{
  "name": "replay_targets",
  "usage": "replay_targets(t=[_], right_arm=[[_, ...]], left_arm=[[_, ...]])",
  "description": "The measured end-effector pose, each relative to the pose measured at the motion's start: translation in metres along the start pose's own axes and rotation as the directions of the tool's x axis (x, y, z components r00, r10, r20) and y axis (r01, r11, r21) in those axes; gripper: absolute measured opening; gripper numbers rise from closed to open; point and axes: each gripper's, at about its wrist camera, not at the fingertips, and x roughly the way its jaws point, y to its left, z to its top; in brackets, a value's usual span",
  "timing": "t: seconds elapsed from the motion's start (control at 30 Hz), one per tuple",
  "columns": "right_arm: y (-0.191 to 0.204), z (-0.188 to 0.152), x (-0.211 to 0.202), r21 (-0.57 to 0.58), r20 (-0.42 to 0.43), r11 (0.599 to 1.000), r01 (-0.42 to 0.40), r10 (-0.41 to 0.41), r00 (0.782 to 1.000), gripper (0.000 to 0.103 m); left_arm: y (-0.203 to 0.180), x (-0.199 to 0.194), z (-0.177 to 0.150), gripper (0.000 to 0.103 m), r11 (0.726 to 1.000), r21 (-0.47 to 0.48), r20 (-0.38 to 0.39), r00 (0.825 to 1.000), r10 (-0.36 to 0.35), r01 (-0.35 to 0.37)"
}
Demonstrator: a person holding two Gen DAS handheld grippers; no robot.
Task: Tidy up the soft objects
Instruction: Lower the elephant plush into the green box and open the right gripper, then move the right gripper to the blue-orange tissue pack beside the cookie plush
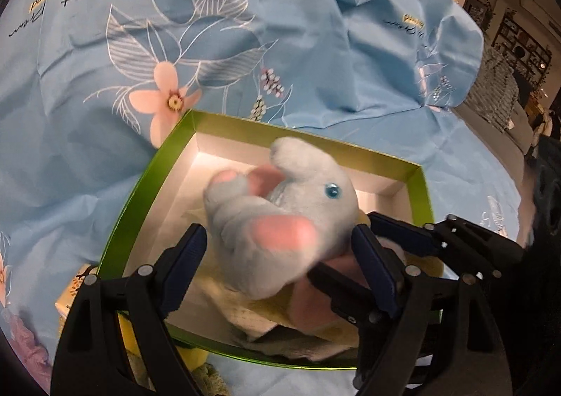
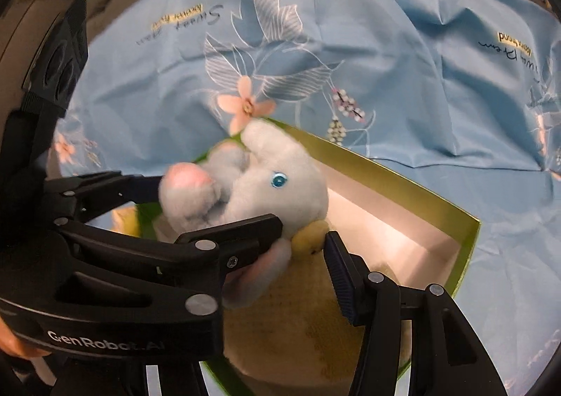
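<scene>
A grey plush elephant (image 1: 280, 217) with pink foot pads and a blue glitter eye hangs over the open green box (image 1: 140, 192), whose inside is white. In the left wrist view it sits between the left tongs (image 1: 280, 263), whose blue-padded fingers (image 1: 186, 266) stand wide to either side of its body; the left pad is apart from the plush, the right one is just beside it. The right tongs (image 2: 305, 238) reach in from the right side; one black finger lies across the elephant's underside near a pink ear or limb, and the other blue-padded finger (image 2: 342, 277) stands apart from it, so the jaws are spread, with a small yellow plush piece (image 2: 310, 236) between them. Whether either pair truly grips the toy cannot be told. Below the elephant, inside the box, lies a yellow soft cloth or toy (image 2: 301, 319). The box rests on a light blue sheet (image 1: 298, 28) printed with white leaves and pink flowers, rumpled toward the right.
</scene>
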Motion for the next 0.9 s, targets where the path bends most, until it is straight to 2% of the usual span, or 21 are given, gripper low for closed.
replay_targets(t=[0.07, 0.1, 0.17, 0.27, 0.3, 0.57, 0.73, 0.9], right_arm=[[0.001, -0.001, -0.001, -0.003, -0.004, 1.000, 0.022, -0.022, 1.000, 0.058], [0.000, -0.002, -0.002, -0.001, -0.003, 0.999, 0.033, -0.033, 0.999, 0.065], [-0.001, -0.004, -0.006, 0.008, 0.006, 0.997, 0.071, -0.071, 0.997, 0.069], [-0.001, -0.007, -0.018, 0.011, 0.033, 0.994, 0.105, -0.106, 0.994, 0.070], [0.000, -0.008, -0.022, 0.008, 0.044, 0.993, 0.122, -0.122, 0.992, 0.070], [0.017, -0.018, -0.071, -0.002, 0.152, 0.979, 0.205, -0.202, 0.968, 0.070], [0.039, -0.024, -0.099, -0.060, 0.210, 0.964, 0.257, -0.240, 0.948, 0.073], [0.057, -0.030, -0.119, -0.086, 0.232, 0.957, 0.277, -0.251, 0.940, 0.074]], left_arm=[[0.003, -0.001, -0.001, 0.091, 1.000, -0.013, 0.002, 1.000, 0.014, -0.014], [0.006, -0.003, -0.001, 0.094, 1.000, -0.019, 0.010, 1.000, 0.021, -0.021], [0.010, -0.009, -0.001, 0.094, 0.999, -0.031, 0.022, 0.999, 0.027, -0.027], [0.017, -0.019, -0.004, 0.098, 0.998, -0.049, 0.031, 0.999, 0.039, -0.038], [0.018, -0.021, -0.005, 0.102, 0.998, -0.051, 0.035, 0.998, 0.045, -0.043], [0.022, -0.055, -0.028, 0.102, 0.996, -0.057, 0.086, 0.994, 0.070, -0.065], [0.024, -0.086, -0.045, 0.102, 0.995, -0.068, 0.128, 0.989, 0.076, -0.068], [0.029, -0.117, -0.059, 0.102, 0.994, -0.078, 0.173, 0.981, 0.090, -0.078]])
